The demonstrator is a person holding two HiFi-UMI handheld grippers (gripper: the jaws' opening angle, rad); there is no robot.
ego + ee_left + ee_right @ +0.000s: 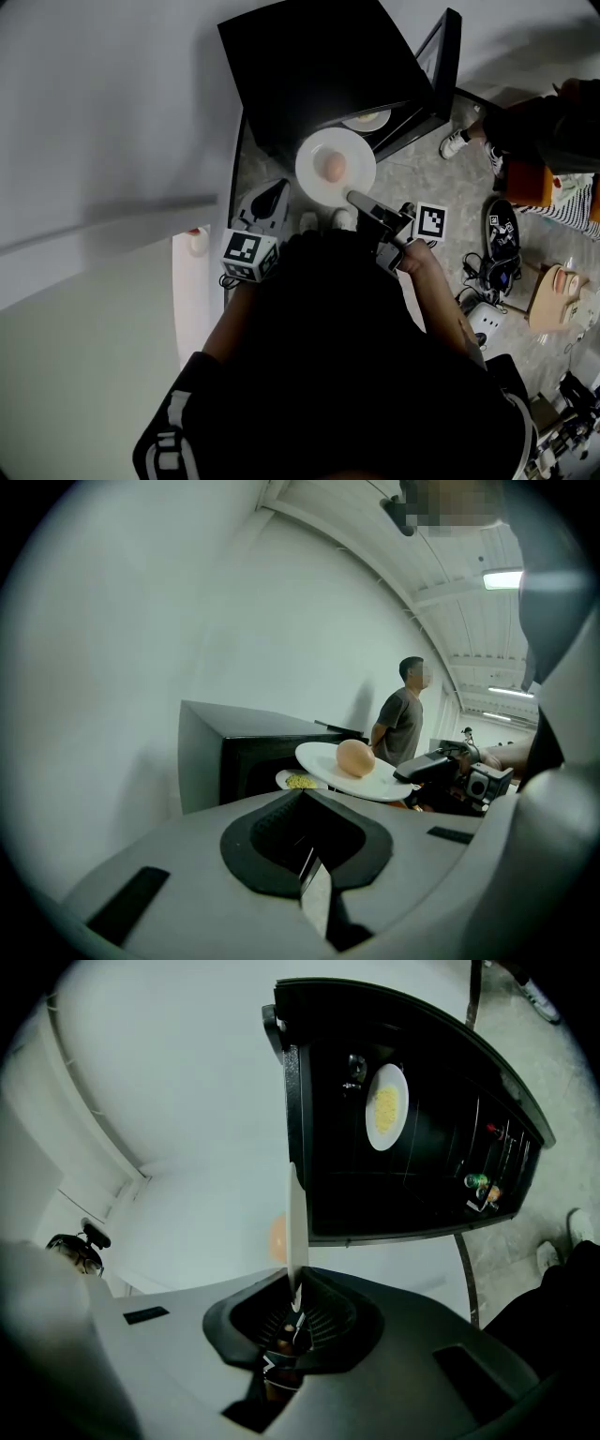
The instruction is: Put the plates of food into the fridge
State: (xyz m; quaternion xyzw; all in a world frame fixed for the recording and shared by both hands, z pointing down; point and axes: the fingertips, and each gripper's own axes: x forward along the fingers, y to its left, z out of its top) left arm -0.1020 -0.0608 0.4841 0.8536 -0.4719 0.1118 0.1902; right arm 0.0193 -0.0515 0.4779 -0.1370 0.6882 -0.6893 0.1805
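A white plate [323, 150] with a round peach-coloured food item [334, 167] hangs in front of the open black fridge [319, 66]. My right gripper [356, 199] is shut on the plate's near rim. In the right gripper view the plate [296, 1227] shows edge-on, clamped in my right gripper [294, 1312]. A second plate with yellow food [386, 1107] lies on a shelf inside the fridge [412, 1194]. My left gripper [272, 199] hovers to the left of the held plate, apart from it. Its jaws [314, 860] meet with nothing between them.
The fridge door [441, 56] stands open to the right, with bottles [480, 1185] in its rack. A white wall fills the left. A person [401, 724] stands beyond the fridge. Shoes [502, 234], another person's feet [456, 142] and clutter lie on the floor at the right.
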